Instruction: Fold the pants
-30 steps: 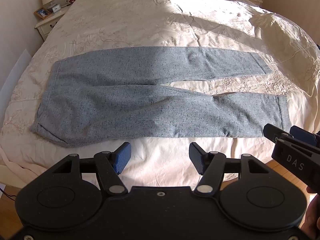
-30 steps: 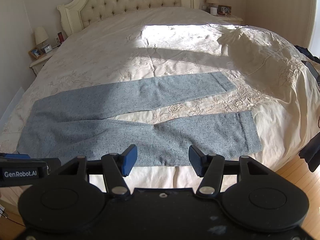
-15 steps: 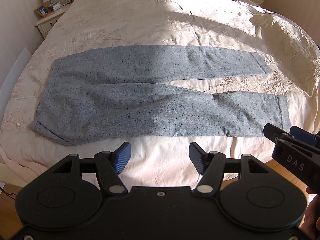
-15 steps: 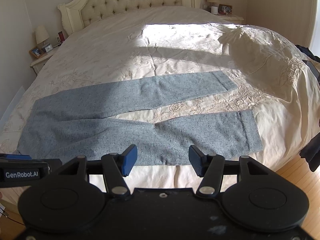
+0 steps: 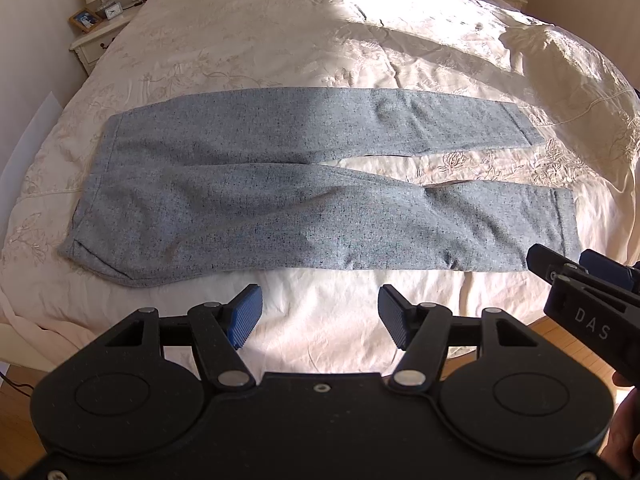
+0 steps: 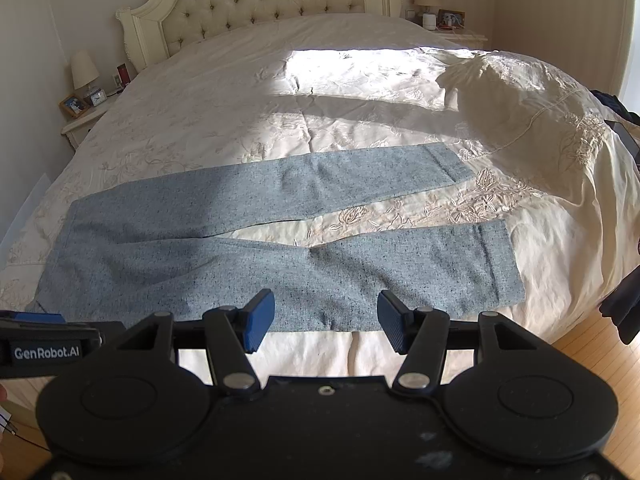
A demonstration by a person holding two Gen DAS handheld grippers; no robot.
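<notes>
Grey-blue pants (image 5: pixel 280 208) lie flat across the cream bedspread (image 5: pixel 280 40), waistband at the left, both legs spread apart toward the right. They also show in the right wrist view (image 6: pixel 280 256). My left gripper (image 5: pixel 320 316) is open and empty, just short of the pants' near edge. My right gripper (image 6: pixel 326 320) is open and empty, over the near edge of the near leg. It also shows at the right edge of the left wrist view (image 5: pixel 580 280).
A tufted headboard (image 6: pixel 260 4) stands at the far end. Nightstands with lamps stand at the left (image 6: pixel 84 116) and the far right (image 6: pixel 448 28). A pillow bulge (image 6: pixel 500 88) lies under the bedspread at the right. Wooden floor (image 6: pixel 592 344) and dark clothing (image 6: pixel 624 308) lie right of the bed.
Both grippers have drifted slightly forward toward the pants. Both stay open and the pants have not moved.
</notes>
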